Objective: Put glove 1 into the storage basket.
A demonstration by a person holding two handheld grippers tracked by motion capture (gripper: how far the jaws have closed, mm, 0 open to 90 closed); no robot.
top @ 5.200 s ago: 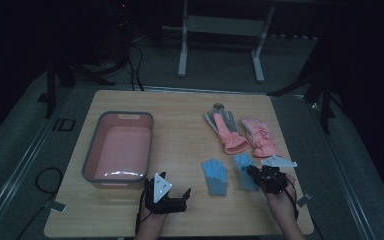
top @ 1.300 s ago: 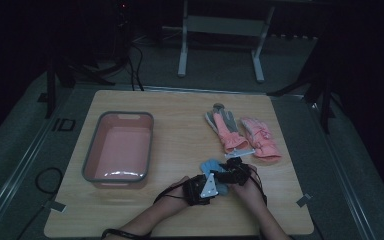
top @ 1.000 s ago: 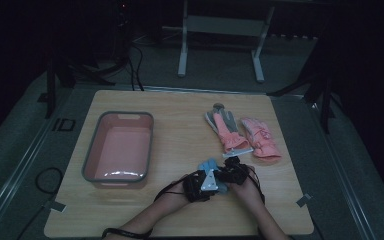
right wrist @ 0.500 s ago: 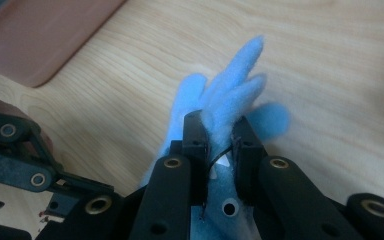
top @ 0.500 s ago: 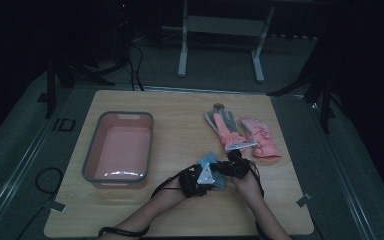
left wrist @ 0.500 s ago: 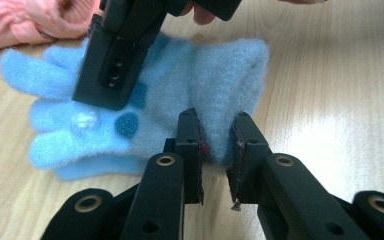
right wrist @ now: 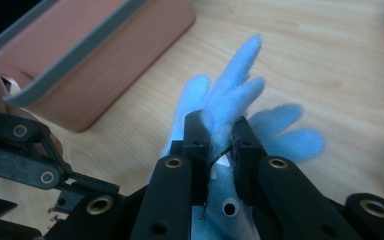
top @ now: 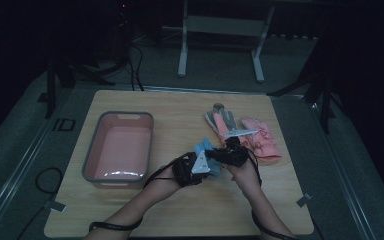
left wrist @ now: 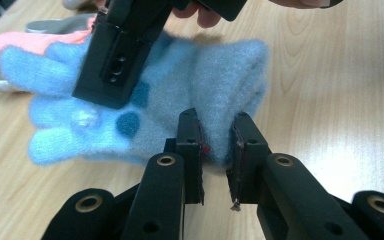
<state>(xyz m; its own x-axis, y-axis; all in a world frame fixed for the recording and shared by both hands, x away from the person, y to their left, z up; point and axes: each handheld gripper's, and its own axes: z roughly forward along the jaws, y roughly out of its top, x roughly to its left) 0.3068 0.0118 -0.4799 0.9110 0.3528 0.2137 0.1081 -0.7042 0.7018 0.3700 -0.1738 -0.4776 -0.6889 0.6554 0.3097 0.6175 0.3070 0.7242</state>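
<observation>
Two grippers, left and right, each clench the blue gloves together, probably to carry them to the tub.

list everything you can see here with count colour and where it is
blue gloves: two fuzzy ones stacked together, pinched by both tools near the table's middle front
pink gloves: a pair, pink with grey parts, lying on the table at the right, beyond the hands
tray: one, pink with a grey rim, nothing in it, on the table's left half
table: one, light wood, carrying everything
stand: one, pale metal legs on the floor beyond the table
left tool: one, black, jaws clamped on the folded edge of the blue gloves
right tool: one, black, jaws clamped on the blue gloves near the fingers
hands: two, coming in from the bottom edge, each gripping a tool
</observation>
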